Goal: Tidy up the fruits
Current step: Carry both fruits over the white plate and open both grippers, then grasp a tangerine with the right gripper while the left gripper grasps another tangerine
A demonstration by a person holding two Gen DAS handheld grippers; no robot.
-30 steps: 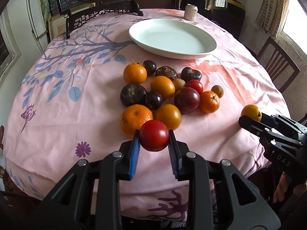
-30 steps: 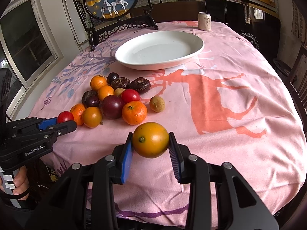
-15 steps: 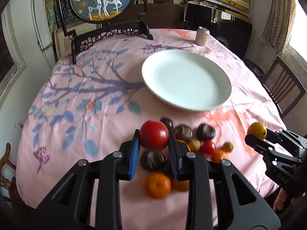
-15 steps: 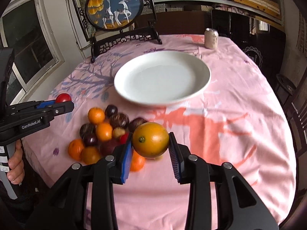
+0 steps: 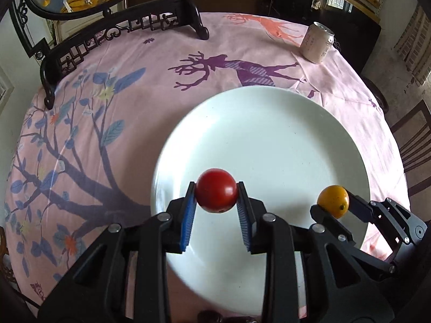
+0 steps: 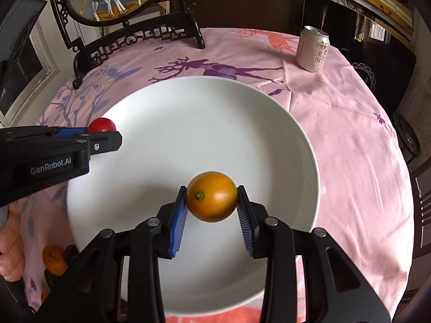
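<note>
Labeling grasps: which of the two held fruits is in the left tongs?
The round red tomato-like fruit, clamped in the left tongs over the white plate. The right tongs hold the round orange citrus fruit.

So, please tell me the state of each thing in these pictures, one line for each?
left gripper: shut on the red tomato, over the plate
right gripper: shut on the orange fruit, over the plate
red tomato: held, off the plate
orange fruit: held, off the plate
white plate: upright, nothing in it
drink can: standing upright
</note>
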